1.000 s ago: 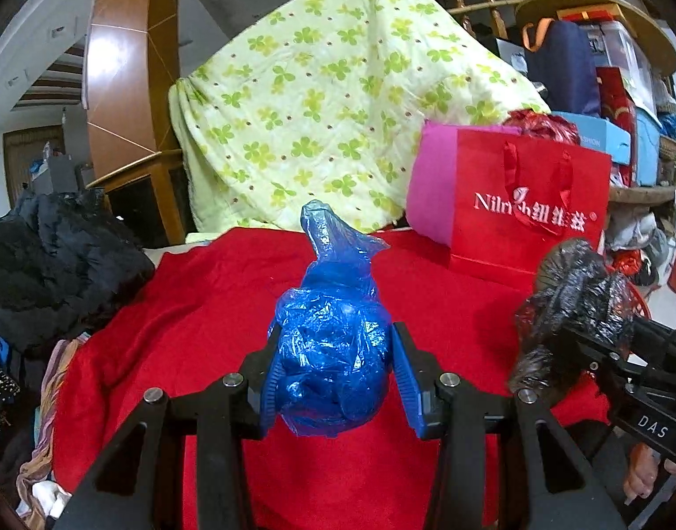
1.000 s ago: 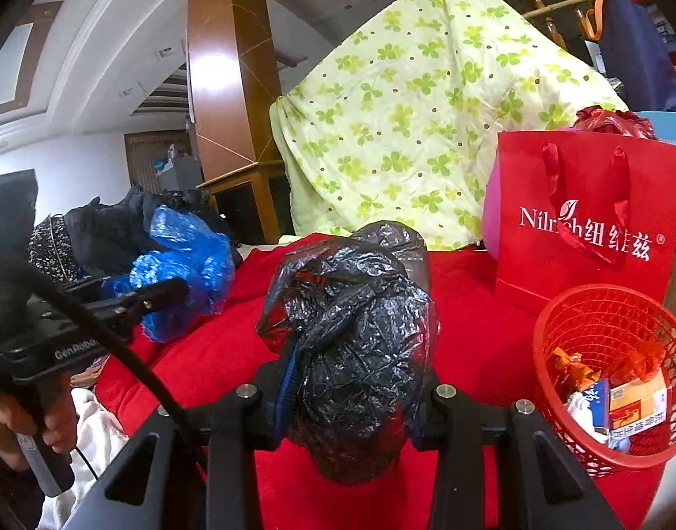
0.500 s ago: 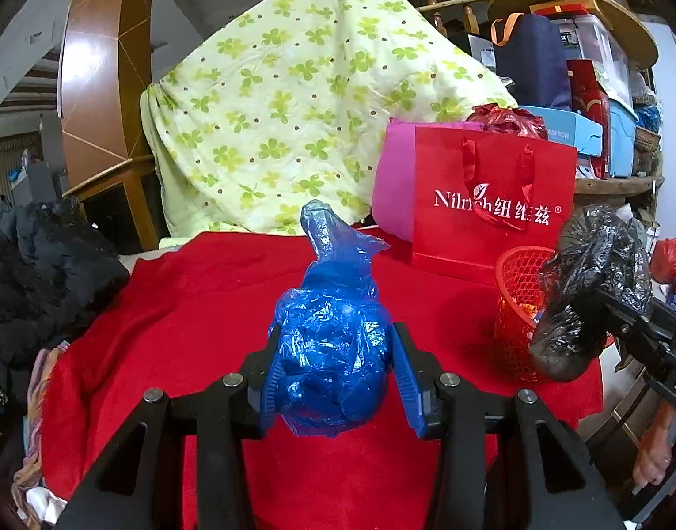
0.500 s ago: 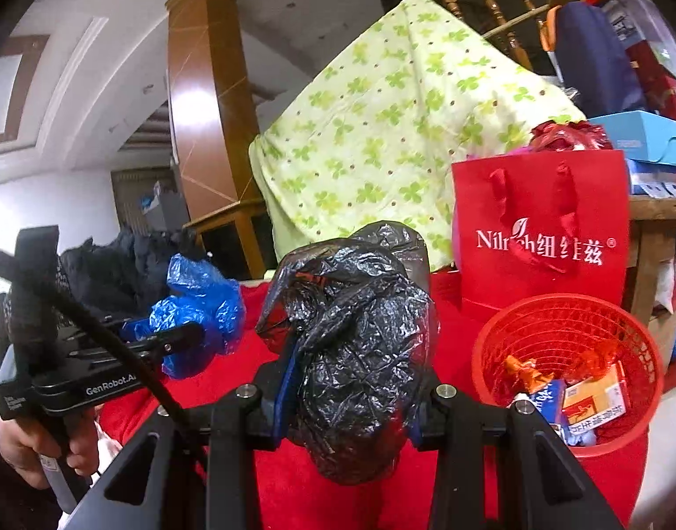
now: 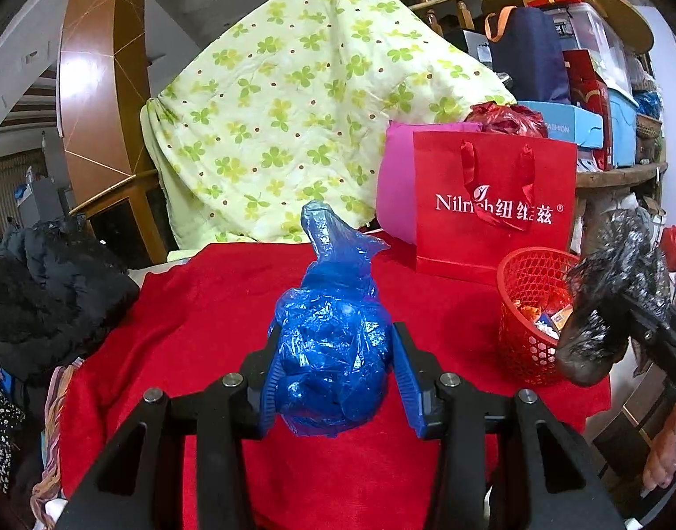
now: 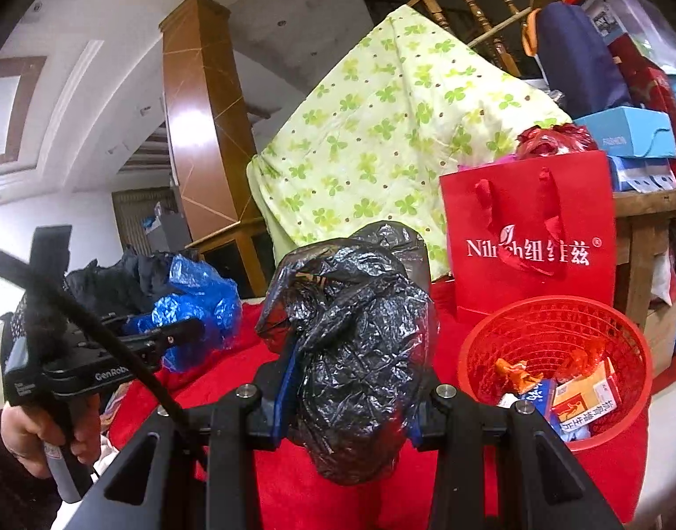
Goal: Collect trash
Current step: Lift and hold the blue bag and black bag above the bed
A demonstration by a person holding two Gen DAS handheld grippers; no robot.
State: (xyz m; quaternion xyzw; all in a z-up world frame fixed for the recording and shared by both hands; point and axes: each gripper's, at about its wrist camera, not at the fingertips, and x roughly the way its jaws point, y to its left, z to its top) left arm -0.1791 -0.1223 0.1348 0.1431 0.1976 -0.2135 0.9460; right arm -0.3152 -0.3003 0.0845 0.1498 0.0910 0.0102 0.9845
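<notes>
So I'm squeezing a crumpled blue plastic bag (image 5: 333, 344) in my left gripper (image 5: 336, 380), holding it up over the red cloth (image 5: 205, 331). My right gripper (image 6: 351, 393) is clamping a wadded black plastic bag (image 6: 360, 344) the same way, just beside the red mesh basket (image 6: 554, 327), which is sitting in front of the red gift bag (image 6: 532, 238) with wrappers and small boxes inside.

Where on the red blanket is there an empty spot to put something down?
Bare red blanket lies between the black clothes pile and the red basket, before the flowered quilt. It is crowded at the right, around the basket and red paper bag.
</notes>
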